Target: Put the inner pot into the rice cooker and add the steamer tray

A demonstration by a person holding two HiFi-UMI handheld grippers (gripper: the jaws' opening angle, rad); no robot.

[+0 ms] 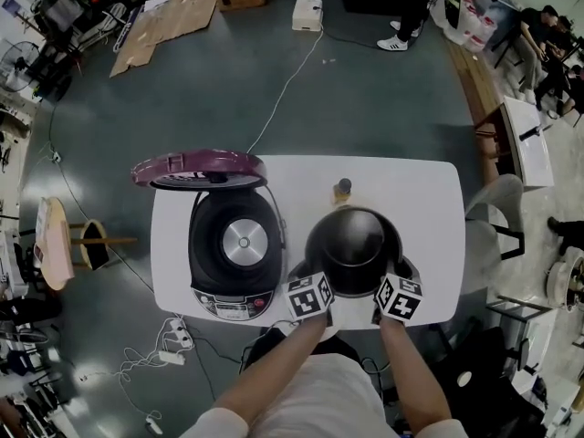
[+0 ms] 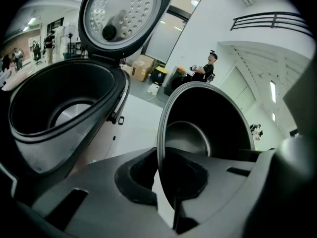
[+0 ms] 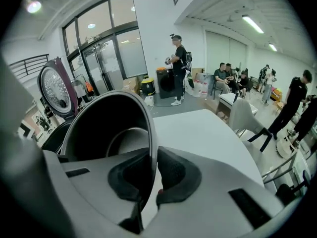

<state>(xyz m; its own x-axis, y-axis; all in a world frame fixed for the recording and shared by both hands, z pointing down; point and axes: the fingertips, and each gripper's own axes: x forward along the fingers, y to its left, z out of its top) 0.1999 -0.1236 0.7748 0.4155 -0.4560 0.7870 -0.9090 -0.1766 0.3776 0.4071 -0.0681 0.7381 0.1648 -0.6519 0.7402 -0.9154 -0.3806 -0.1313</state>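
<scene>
White table [image 1: 438, 199] noted, carrying all the task items. Rice cooker [image 1: 203, 245] stands on its left half with the lid [image 1: 196, 169] swung fully up and back. Its cavity is seen empty, the bare heating plate [image 1: 245, 241] showing at the bottom. Inner pot [image 1: 353, 245] is found to the right of the cooker, near but apart from it, mouth up, over the table's near edge; from the dark crescent beneath it, it is judged to be lifted off the surface, though this cannot be confirmed. The pot is held by two grips on the near rim. The left gripper [image 2: 163, 175] is closed narrow on the rim's left side, pads pressed on either face of the wall. The right gripper [image 3: 151, 177] is clamped likewise on the right side, the thin wall pinched between its pads. A small bottle [image 1: 342, 188] is noted just behind the pot, untouched. No steamer tray can be made out in any view. Progress is judged early: lid opened and pot gripped, but nothing is seated yet. The pot remains to be carried left and lowered into the cavity, and the tray then located and added.
</scene>
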